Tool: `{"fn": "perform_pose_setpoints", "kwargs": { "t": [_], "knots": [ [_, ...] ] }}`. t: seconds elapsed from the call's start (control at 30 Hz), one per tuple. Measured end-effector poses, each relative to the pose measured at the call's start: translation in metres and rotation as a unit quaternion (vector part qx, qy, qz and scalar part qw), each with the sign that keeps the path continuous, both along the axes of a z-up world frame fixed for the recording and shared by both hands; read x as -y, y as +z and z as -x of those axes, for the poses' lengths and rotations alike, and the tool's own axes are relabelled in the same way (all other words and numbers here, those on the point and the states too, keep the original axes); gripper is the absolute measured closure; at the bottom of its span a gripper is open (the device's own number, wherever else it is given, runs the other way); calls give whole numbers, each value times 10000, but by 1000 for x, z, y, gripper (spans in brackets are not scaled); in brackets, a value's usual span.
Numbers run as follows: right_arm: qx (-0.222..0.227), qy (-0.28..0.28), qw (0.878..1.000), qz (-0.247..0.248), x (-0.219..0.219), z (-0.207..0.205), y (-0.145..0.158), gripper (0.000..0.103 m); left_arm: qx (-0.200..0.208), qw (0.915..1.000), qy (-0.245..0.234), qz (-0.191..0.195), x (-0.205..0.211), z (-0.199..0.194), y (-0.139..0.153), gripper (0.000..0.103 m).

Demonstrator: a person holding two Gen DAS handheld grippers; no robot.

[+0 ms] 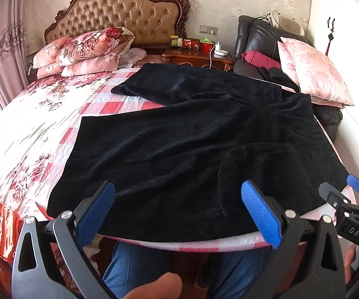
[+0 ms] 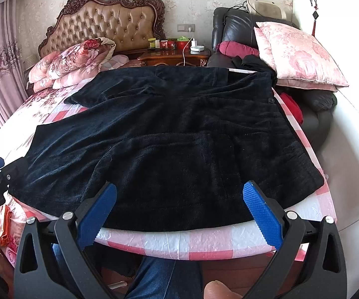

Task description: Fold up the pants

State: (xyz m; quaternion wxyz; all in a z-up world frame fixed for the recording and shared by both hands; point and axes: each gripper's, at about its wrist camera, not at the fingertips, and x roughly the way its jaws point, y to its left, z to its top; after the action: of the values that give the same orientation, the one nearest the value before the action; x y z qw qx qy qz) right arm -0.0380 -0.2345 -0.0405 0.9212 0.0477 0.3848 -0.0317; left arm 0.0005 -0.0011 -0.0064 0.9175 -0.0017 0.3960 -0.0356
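Left wrist view: we hold the left gripper (image 1: 178,208) with its jaws spread wide and empty above the near edge of the black pants (image 1: 191,137), which lie flat on the checked bed (image 1: 99,104); our right gripper (image 2: 179,209) is likewise wide apart, holding nothing.

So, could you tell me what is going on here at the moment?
A person is about to fold a pair of black pants spread flat on the bed, legs pointing toward the headboard. They hold a gripper in each hand: the left gripper and the right gripper both hover open at the near edge of the pants, gripping nothing. No fold has been made yet. A pink pillow rests on the dark chair to the right.
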Motion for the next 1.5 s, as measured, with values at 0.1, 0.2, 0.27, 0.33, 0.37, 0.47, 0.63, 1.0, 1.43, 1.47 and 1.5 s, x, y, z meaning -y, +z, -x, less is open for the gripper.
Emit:
{"fn": "perform_pose_setpoints", "kwargs": {
  "t": [0.1,0.2,0.27,0.33,0.37,0.47,0.63,1.0,1.43,1.47,1.5],
  "knots": [
    [3,-4,10000,-2,0,0,0,4,-5,10000,-1,14,0,1,-1,1],
    [2,-5,10000,-5,0,0,0,4,-9,10000,-5,23,0,1,-1,1],
    [2,-4,10000,-1,0,0,0,4,-16,10000,-1,22,0,1,-1,1],
    [-1,1,10000,-3,1,0,0,4,-37,10000,2,35,0,1,-1,1],
    [0,-3,10000,-3,1,0,0,4,-34,10000,5,33,-1,1,-1,1],
    [-5,3,10000,-11,1,0,0,4,-47,10000,12,36,-1,1,-1,1],
    [-8,-3,10000,-7,1,0,0,4,-56,10000,22,32,-1,1,-2,1],
    [40,44,10000,-17,-3,1,-4,4,-87,9999,-18,83,1,-2,-5,1],
    [-396,413,9952,-796,45,-52,0,4,-215,9962,-580,613,-25,-83,5,1],
    [-447,399,9949,-812,56,-60,2,4,-250,9957,-597,666,-35,-104,8,1],
    [-475,382,9951,-780,70,-72,5,4,-210,9954,-638,691,-40,-117,11,1]
  ]
}}
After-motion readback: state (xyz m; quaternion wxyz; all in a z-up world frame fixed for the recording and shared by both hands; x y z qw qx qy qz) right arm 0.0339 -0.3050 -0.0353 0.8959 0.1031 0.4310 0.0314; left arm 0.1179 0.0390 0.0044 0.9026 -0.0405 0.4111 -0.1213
